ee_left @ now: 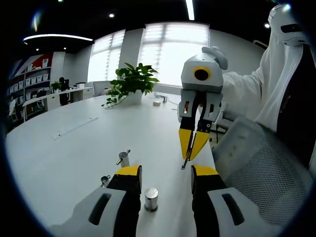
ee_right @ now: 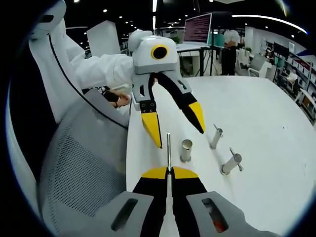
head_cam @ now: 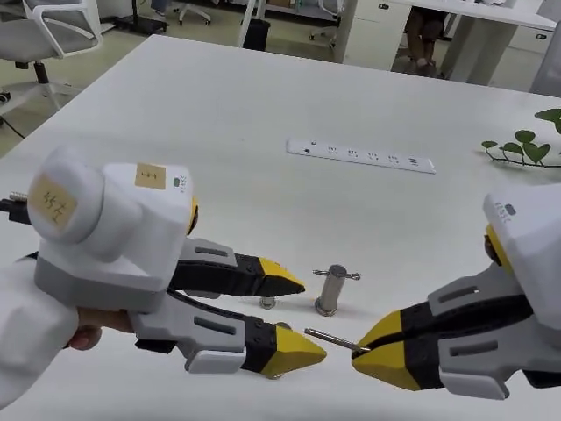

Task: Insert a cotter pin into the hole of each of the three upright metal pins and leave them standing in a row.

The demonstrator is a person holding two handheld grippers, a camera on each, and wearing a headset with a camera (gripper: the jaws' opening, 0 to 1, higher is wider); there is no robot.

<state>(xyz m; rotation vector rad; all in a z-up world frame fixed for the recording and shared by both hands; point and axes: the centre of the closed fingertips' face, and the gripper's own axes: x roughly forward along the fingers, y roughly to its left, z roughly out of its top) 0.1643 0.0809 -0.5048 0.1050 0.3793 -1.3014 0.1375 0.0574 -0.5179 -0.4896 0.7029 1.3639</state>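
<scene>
Cotter pin [ee_right: 168, 148] for the third and last insertion: a thin, straight, grey steel wire, pinched at one end by the right gripper [ee_right: 168, 172], whose yellow-tipped black jaws are closed tight on it. The free end points toward the bare metal pin [ee_right: 186, 150] and stops near it without touching. The bare metal pin is a short, smooth, bright cylinder with a flat top, standing upright on the matt white table [head_cam: 263, 132]. Its cross-hole cannot be made out in any view. The left gripper [ee_left: 167, 173] straddles the bare metal pin with its jaws spread wide, one on either side and both apart from it, so it grips nothing. Near the bare metal pin, on its far side from the person, stand the first fitted pin [ee_right: 232, 163] and the second fitted pin [ee_right: 216, 137] — each upright on a small flared base, with a cotter already through its upper end. Two of the three insertions therefore appear complete. The step in hand is judged to be the approach to the third. The next move probably calls for the left jaws to close and steady the bare metal pin, with the hole turned to face the wire — and for the wire to be levelled with the hole and pushed straight, since a skewed push could tip the cylinder.
</scene>
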